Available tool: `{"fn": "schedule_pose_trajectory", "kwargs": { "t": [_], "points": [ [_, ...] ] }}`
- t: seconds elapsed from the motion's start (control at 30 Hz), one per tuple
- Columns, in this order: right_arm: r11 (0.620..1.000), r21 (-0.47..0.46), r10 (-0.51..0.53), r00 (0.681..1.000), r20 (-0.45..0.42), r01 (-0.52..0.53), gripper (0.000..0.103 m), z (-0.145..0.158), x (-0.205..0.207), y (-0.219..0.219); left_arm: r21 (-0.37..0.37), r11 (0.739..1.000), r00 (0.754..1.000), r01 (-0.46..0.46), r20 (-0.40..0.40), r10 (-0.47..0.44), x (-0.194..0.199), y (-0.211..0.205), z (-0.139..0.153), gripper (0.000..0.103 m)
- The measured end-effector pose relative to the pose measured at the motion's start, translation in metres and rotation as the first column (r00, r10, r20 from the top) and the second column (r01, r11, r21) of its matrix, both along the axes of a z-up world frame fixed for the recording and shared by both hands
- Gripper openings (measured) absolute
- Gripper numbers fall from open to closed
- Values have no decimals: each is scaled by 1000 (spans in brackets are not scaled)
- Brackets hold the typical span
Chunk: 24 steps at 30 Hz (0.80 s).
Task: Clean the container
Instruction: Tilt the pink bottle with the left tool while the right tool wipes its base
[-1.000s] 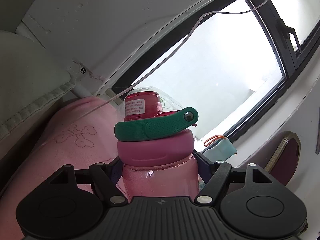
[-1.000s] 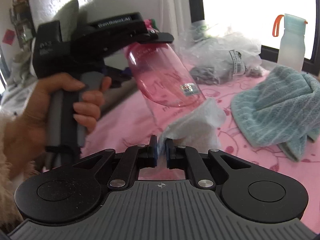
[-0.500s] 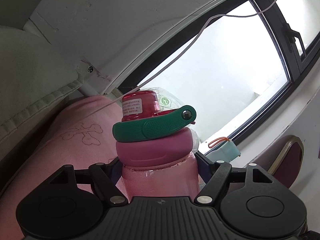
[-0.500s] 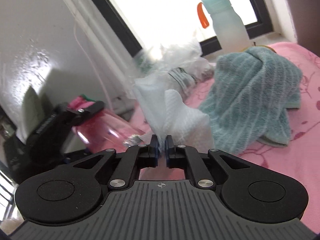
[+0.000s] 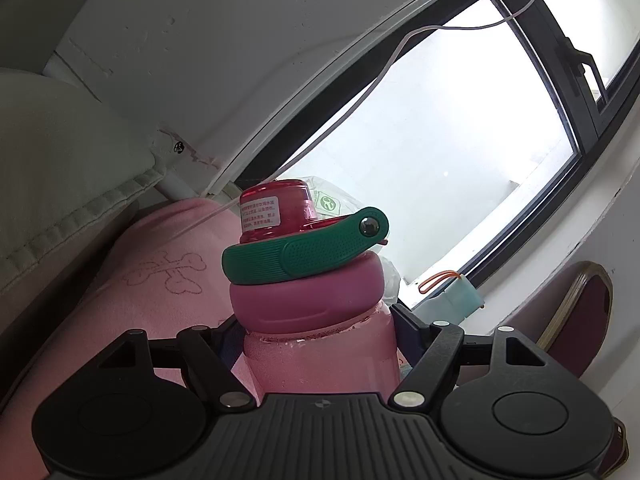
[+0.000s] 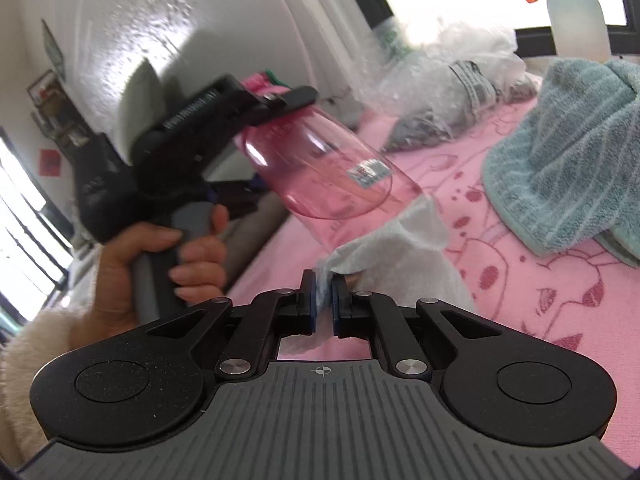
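Note:
A clear pink water bottle (image 6: 320, 168) with a pink lid (image 5: 308, 300) and green carry strap (image 5: 304, 252) is held tilted above the pink bedspread. My left gripper (image 5: 316, 332) is shut on the bottle just below the lid; a hand (image 6: 160, 256) holds that gripper's handle. In the right wrist view my right gripper (image 6: 323, 280) is shut on a white paper towel (image 6: 400, 252), which touches the underside of the bottle near its base.
A teal striped towel (image 6: 568, 160) lies bunched on the pink bedspread (image 6: 520, 280) at right. Crumpled clear plastic bags (image 6: 448, 76) sit by the window. A pale teal bottle (image 6: 576, 8) with an orange loop stands on the sill. A wall rises at left.
The right gripper swung away toward the window and towel half a second ago, then came back, so the paper towel again touches the bottle's lower side. The left gripper tilted slightly, bottle still held.

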State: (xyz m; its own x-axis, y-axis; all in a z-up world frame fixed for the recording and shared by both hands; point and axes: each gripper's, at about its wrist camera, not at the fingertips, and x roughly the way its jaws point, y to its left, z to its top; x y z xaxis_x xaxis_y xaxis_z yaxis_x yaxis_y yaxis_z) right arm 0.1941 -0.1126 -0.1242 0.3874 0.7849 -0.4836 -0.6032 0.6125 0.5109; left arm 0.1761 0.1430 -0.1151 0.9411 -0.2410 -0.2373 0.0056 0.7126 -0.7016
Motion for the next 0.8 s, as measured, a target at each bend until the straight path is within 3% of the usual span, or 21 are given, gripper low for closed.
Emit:
{"fn": "schedule_pose_trajectory", "kwargs": {
  "t": [0.13,0.23,0.33,0.47,0.57,0.63,0.8],
  "points": [
    [995,99,-29,999,34,26,8,7,-1,-5,17,1000,1000,-4,7,3,3,-3,0,73],
    [974,158,-175,983,52,165,8,10,5,-14,22,1000,1000,-3,9,3,3,-4,1,73],
    [943,131,-307,952,-1,305,8,3,17,-18,23,1000,1000,-7,6,6,3,-5,0,73],
    [902,111,-408,907,-104,418,8,-11,34,-25,26,1000,1000,-11,5,11,3,-6,0,73],
    [891,98,-419,886,-199,443,11,-25,45,-26,27,999,1000,-18,2,18,3,-7,0,73],
    [909,75,-378,886,-268,410,11,-36,51,-16,24,999,1000,-23,-1,23,2,-7,0,73],
    [955,-29,-295,940,-171,295,12,-27,43,11,12,999,999,-31,-6,31,1,-6,-1,73]
  ]
}}
